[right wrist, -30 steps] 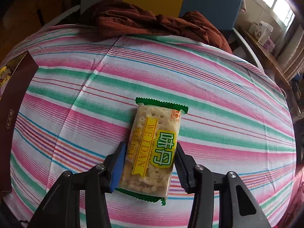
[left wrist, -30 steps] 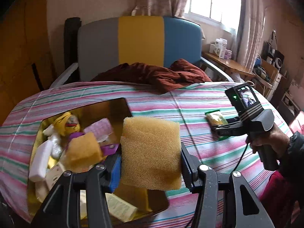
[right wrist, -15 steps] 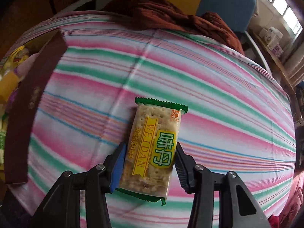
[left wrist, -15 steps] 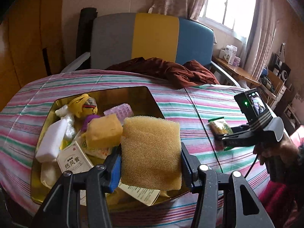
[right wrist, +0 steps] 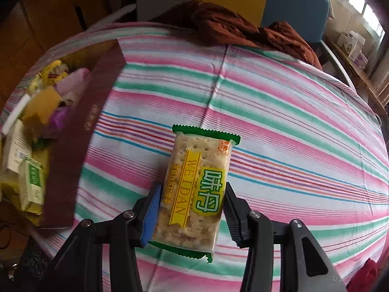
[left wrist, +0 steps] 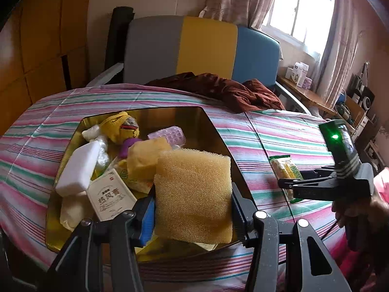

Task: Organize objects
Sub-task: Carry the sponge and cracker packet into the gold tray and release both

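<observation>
while clamping sponge, hand-held gripper downtilted

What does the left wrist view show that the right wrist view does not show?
Only the left wrist view shows the yellow sponge held in the left gripper, the person's hand and the window. Only the right wrist view shows the WEIDAN print on the cracker packet in the right gripper. Both show the gold box, the striped cloth and the brown garment.
</observation>
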A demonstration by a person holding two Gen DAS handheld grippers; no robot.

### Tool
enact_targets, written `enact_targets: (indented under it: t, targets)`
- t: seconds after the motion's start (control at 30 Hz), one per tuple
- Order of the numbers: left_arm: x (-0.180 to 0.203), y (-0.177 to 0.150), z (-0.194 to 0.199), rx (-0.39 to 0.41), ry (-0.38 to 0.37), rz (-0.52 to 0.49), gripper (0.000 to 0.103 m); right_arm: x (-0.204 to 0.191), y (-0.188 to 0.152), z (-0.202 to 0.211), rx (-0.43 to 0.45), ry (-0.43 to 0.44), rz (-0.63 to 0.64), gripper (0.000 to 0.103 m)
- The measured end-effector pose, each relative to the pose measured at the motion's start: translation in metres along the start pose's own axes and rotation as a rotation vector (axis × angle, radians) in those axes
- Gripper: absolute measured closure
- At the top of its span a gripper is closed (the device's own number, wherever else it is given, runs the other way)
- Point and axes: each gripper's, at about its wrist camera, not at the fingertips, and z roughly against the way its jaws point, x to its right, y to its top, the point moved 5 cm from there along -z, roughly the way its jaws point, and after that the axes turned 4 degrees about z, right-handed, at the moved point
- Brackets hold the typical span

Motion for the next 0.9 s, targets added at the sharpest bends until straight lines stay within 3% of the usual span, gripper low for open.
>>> enact_targets:
  t: [0.23,0.57,0.73,0.9]
  targets:
    - [-0.029,-0.001,0.009,0.007,0.029,0.049,0.05,-0.024,-0.002,0.027,0.079,0.075,-0.011,0.055]
    - [-0.076,-0.002,0.021,0.023,0.106,0.121,0.05,-0.103,0.006,0.068,0.226,0.21,0.066,0.054]
    - [-0.078,0.005,0.022,0.042,0.124,0.123,0.05,-0.142,0.013,0.071,0.263,0.195,0.15,0.054]
    - [-0.073,0.008,0.021,0.052,0.125,0.114,0.05,-0.153,0.018,0.068,0.268,0.175,0.172,0.054]
